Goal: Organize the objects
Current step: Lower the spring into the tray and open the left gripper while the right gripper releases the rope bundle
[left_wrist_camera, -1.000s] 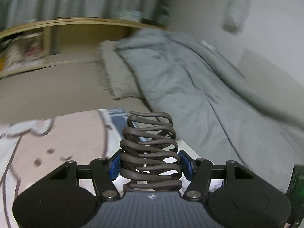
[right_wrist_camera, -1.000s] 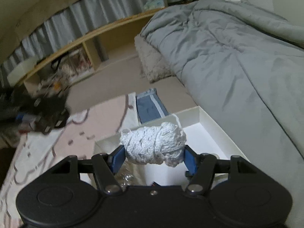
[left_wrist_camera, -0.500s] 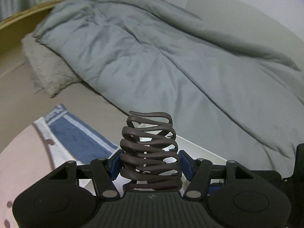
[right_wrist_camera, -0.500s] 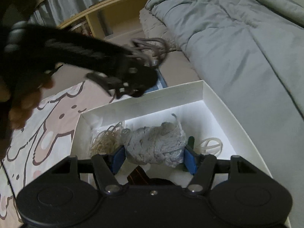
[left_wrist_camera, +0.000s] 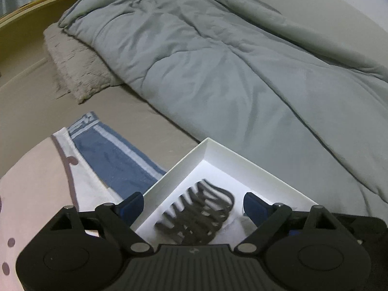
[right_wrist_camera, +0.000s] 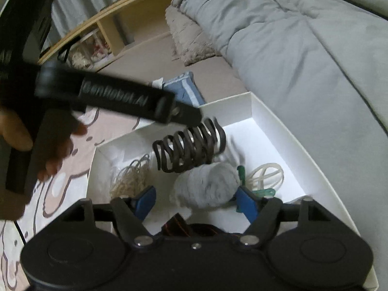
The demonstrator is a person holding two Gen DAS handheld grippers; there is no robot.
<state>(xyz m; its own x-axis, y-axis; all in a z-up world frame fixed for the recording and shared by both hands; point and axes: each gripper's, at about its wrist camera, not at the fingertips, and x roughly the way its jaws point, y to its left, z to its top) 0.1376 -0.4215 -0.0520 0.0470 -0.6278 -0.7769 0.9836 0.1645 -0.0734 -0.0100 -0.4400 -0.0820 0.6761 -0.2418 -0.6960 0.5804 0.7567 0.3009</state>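
Right wrist view: a white box (right_wrist_camera: 286, 131) lies on the floor beside a grey duvet (right_wrist_camera: 303, 36); its far right corner has bare room. Right tongs (right_wrist_camera: 195, 200) are spread wide around a grey yarn bundle (right_wrist_camera: 206, 186), touching it on neither side. Left tongs (left_wrist_camera: 192, 203) also gape, empty, above the dark coil (left_wrist_camera: 201, 214), which is blurred near the box's far wall.

A rumpled grey duvet (left_wrist_camera: 218, 55) lies beside a blue striped towel (left_wrist_camera: 114, 155) and pink patterned mat (left_wrist_camera: 31, 181).
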